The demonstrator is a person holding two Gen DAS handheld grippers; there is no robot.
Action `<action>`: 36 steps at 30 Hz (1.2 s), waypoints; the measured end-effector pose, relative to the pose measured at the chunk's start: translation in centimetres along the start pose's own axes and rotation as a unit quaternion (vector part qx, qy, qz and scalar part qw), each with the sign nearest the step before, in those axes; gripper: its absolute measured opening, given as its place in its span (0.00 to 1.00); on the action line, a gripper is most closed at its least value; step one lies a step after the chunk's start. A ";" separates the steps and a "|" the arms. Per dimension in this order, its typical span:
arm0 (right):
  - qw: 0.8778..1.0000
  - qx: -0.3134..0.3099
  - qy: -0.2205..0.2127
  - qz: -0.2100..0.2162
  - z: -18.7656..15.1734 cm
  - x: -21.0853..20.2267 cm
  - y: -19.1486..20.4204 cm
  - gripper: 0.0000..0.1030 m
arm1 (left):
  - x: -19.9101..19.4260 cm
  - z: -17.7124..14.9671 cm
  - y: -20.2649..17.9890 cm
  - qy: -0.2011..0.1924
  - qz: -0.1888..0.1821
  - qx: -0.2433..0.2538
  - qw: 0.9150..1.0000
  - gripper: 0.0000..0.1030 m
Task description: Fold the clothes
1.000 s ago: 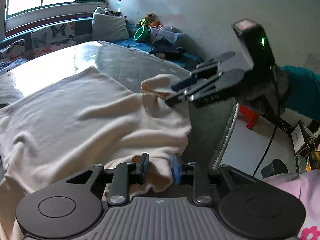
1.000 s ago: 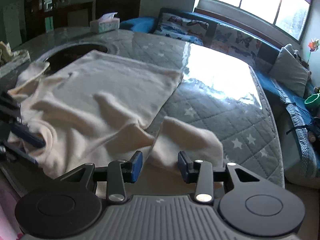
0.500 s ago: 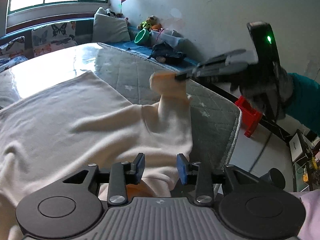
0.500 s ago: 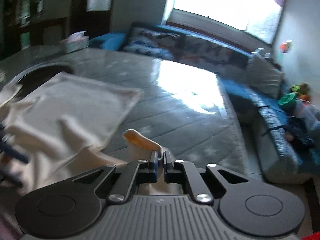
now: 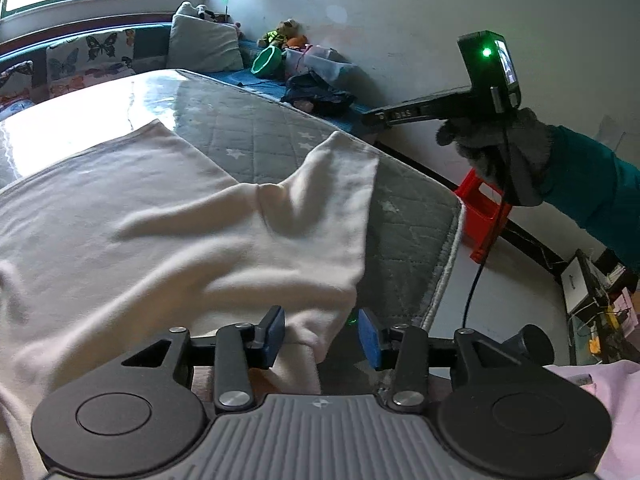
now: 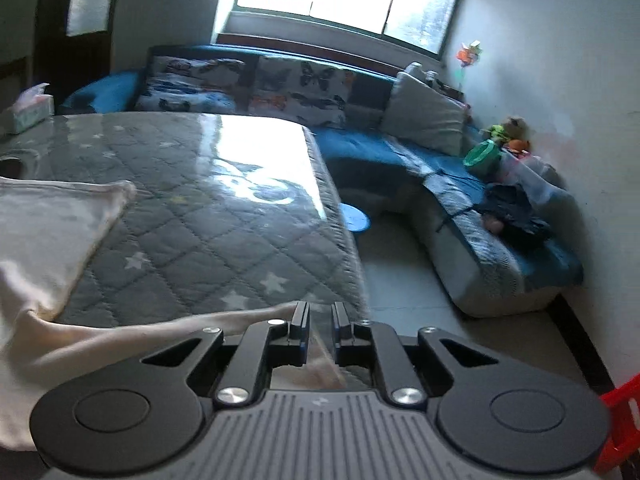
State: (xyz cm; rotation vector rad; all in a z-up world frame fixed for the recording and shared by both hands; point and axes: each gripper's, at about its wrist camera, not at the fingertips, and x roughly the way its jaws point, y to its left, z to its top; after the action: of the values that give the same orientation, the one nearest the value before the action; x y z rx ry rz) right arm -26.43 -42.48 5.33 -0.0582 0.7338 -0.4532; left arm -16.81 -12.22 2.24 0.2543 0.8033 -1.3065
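The cream garment [image 5: 168, 220] lies spread on the quilted star-print mattress [image 5: 404, 240]. The left gripper [image 5: 322, 336] is opening around its near edge, pads clear. The right gripper [image 6: 320, 330] is opening too — cloth (thin fold) between its jaws. Risk: the sleeve drops bunched.

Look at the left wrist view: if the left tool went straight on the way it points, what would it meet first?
Probably the cream garment: its hem already lies between the left tool's opening jaws, on the quilted table.
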 end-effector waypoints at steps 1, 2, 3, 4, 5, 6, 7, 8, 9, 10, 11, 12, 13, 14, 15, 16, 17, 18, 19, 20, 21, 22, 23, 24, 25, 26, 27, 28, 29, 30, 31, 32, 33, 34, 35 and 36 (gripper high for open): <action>1.000 -0.004 -0.001 0.013 0.0 0.0 0.4 0.12 | 0.1 0.0 -0.1 0.000 -0.002 0.000 1.000 0.44; 1.000 -0.007 0.002 0.028 0.0 0.1 0.8 0.13 | 0.2 0.0 -0.1 0.001 -0.005 0.000 1.000 0.45; 0.999 -0.010 0.007 0.052 0.0 0.3 1.6 0.17 | 0.3 0.0 -0.2 0.001 -0.005 0.000 1.000 0.45; 0.997 -0.013 0.014 0.070 0.0 0.7 2.2 0.22 | 0.2 0.1 -0.3 0.001 -0.005 -0.001 1.000 0.46; 0.996 -0.015 0.021 0.087 -0.1 1.1 2.9 0.25 | 0.2 0.1 -0.3 0.000 -0.005 -0.003 1.000 0.46; 0.995 -0.019 0.028 0.099 -0.2 1.5 3.5 0.27 | 0.2 0.1 -0.2 0.000 -0.005 -0.006 1.000 0.46; 0.993 -0.022 0.035 0.109 -0.3 1.9 4.0 0.28 | 0.0 0.1 -0.1 -0.002 -0.005 -0.009 1.000 0.46; 0.992 -0.024 0.041 0.115 -0.5 2.4 4.6 0.28 | -0.3 0.0 0.0 -0.004 -0.004 -0.012 1.000 0.46; 0.992 -0.027 0.038 0.115 -0.5 2.5 5.0 0.29 | -0.6 0.0 0.3 -0.008 -0.001 -0.018 1.000 0.46; 0.992 -0.030 0.035 0.115 -0.5 2.7 5.4 0.33 | -0.9 0.0 0.5 -0.012 0.003 -0.023 1.000 0.46; 0.992 -0.032 0.033 0.114 -0.5 2.8 5.7 0.36 | -1.1 0.1 0.7 -0.015 0.006 -0.029 0.999 0.47; 0.993 -0.029 0.034 0.113 -0.4 2.9 5.7 0.40 | -1.5 0.1 1.0 -0.019 0.010 -0.034 0.999 0.47; 0.993 -0.026 0.034 0.111 -0.2 3.0 5.6 0.40 | -2.0 0.0 1.3 -0.026 0.016 -0.040 0.999 0.47; 0.993 -0.024 0.035 0.110 0.0 3.1 5.6 0.40 | -2.6 -0.1 1.7 -0.032 0.022 -0.046 0.998 0.47; 0.993 -0.025 0.035 0.112 0.2 3.0 5.6 0.40 | -3.2 -0.2 2.1 -0.040 0.032 -0.052 0.997 0.47; 0.992 -0.027 0.036 0.117 0.2 3.0 5.7 0.41 | -3.8 -0.3 2.6 -0.046 0.042 -0.060 0.996 0.47; 0.991 -0.030 0.039 0.124 0.2 3.0 5.9 0.41 | -4.6 -0.4 3.2 -0.053 0.056 -0.069 0.995 0.50; 0.991 -0.034 0.040 0.123 0.2 3.2 6.1 0.41 | -5.3 -0.6 4.0 -0.059 0.074 -0.080 0.992 0.50; 0.991 -0.038 0.041 0.123 0.1 3.4 6.2 0.43 | -5.9 -0.7 4.7 -0.064 0.092 -0.090 0.990 0.50; 0.991 -0.040 0.040 0.121 0.1 3.4 6.3 0.43 | -6.5 -0.6 5.5 -0.068 0.106 -0.103 0.987 0.50; 0.991 -0.038 0.041 0.120 0.2 3.4 6.3 0.43 | -7.2 -0.8 6.3 -0.072 0.122 -0.116 0.983 0.50; 0.991 -0.036 0.042 0.120 0.3 3.4 6.3 0.43 | -7.9 -0.9 7.0 -0.078 0.143 -0.126 0.979 0.50; 0.991 -0.035 0.042 0.119 0.5 3.3 6.3 0.43 | -8.7 -1.1 7.7 -0.084 0.168 -0.134 0.973 0.50; 0.991 -0.037 0.042 0.118 0.6 3.2 6.4 0.43 | -9.3 -1.2 8.5 -0.088 0.193 -0.143 0.967 0.50; 0.991 -0.040 0.040 0.120 0.7 3.1 6.5 0.44 | -10.0 -1.4 9.4 -0.092 0.220 -0.154 0.959 0.50; 0.991 -0.043 0.039 0.122 0.8 2.9 6.6 0.44 | -10.7 -1.7 10.3 -0.095 0.246 -0.165 0.950 0.50; 0.990 -0.046 0.037 0.125 0.9 2.8 6.7 0.44 | -11.3 -1.9 11.3 -0.095 0.275 -0.175 0.941 0.50; 0.990 -0.048 0.034 0.128 0.9 2.6 6.9 0.44 | -11.7 -2.1 12.3 -0.095 0.300 -0.185 0.931 0.50; 0.989 -0.051 0.032 0.132 1.1 2.4 7.2 0.44 | -12.0 -2.2 13.4 -0.089 0.323 -0.197 0.921 0.50; 0.989 -0.053 0.030 0.137 1.2 2.3 7.5 0.44 | -12.1 -2.2 14.5 -0.078 0.345 -0.211 0.911 0.50; 0.988 -0.056 0.027 0.143 1.4 2.1 7.8 0.45 | -12.1 -2.2 15.4 -0.067 0.362 -0.221 0.903 0.50; 0.987 -0.059 0.025 0.148 1.5 1.9 8.2 0.45 | -12.1 -2.2 16.4 -0.056 0.378 -0.230 0.895 0.50; 0.986 -0.062 0.024 0.152 1.6 1.8 8.5 0.45 | -11.9 -2.1 17.1 -0.051 0.387 -0.231 0.891 0.50; 0.985 -0.067 0.022 0.159 1.7 1.6 9.0 0.46 | -11.7 -2.0 17.7 -0.045 0.395 -0.229 0.888 0.50; 0.983 -0.072 0.020 0.165 1.8 1.4 9.4 0.46 | -11.4 -2.0 18.2 -0.038 0.403 -0.228 0.886 0.50; 0.982 -0.076 0.020 0.170 1.8 1.3 9.9 0.46 | -11.1 -1.9 18.6 -0.031 0.410 -0.228 0.883 0.50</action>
State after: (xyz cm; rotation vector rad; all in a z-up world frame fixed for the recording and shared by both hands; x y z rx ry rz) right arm -20.66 -34.30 3.84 -0.0662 0.7989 -0.0711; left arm -0.80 2.52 3.24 0.1424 0.7950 -0.3076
